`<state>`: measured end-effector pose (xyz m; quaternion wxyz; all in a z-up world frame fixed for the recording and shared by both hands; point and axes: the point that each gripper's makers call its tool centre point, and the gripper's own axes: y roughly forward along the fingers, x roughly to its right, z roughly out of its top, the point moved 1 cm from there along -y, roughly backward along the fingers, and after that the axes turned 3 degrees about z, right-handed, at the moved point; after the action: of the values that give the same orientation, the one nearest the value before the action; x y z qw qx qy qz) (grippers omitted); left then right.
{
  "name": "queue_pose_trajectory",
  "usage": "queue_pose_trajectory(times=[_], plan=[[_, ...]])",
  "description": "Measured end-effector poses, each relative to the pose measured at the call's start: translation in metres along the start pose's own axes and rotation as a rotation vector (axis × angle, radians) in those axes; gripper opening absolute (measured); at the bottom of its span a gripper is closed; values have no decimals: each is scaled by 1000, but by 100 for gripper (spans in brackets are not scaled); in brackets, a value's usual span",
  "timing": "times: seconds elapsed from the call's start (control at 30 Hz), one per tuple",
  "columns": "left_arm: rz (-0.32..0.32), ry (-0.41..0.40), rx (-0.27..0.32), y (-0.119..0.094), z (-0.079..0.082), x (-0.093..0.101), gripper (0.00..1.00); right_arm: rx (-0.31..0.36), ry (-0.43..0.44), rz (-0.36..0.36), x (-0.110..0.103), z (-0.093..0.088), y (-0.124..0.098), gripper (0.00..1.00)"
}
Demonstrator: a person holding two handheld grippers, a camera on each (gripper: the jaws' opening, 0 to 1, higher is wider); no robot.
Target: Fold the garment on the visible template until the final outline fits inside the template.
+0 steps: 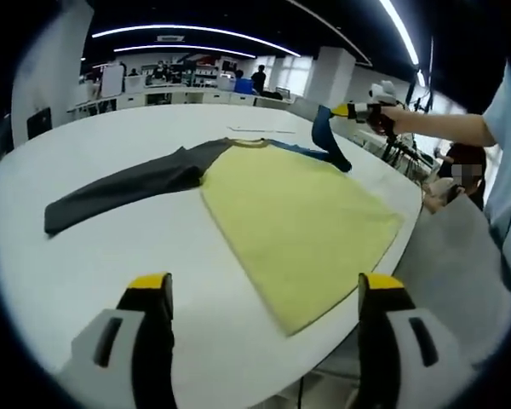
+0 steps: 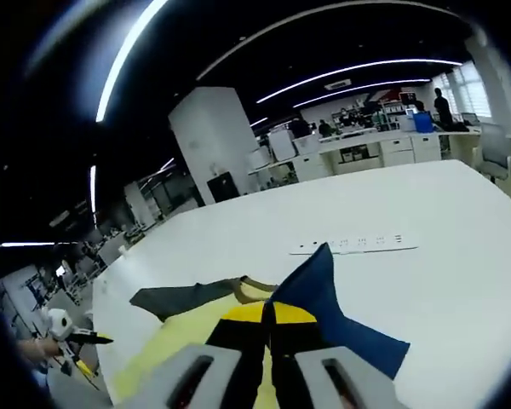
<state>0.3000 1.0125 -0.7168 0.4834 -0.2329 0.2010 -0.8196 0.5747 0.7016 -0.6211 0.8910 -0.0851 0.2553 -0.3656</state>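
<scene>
Lying flat, yellow garment (image 1: 298, 230) | right claw (image 2: 269, 313) pinching blue sleeve (image 2: 324, 298) — left claw (image 1: 264, 285) spread

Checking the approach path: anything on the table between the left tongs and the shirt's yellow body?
Nothing. In the left gripper view, only bare white table lies between the open left tongs and the yellow shirt body.

Open-plan office or lab: long ceiling light strips (image 1: 187, 32), rows of desks with monitors (image 2: 383, 141), white pillar (image 2: 217, 141), large white bench (image 1: 85, 230).
</scene>
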Motion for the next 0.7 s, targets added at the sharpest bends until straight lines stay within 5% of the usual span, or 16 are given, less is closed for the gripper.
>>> queue_pose_trajectory(times=[0.47,0.7], plan=[[-6,-9,-29,-2,-9,1,87,1,-33,187,-78,11,64,0],[-13,-16,-44,1,-15,1,86,0,-18,242,-107,1,91,0]])
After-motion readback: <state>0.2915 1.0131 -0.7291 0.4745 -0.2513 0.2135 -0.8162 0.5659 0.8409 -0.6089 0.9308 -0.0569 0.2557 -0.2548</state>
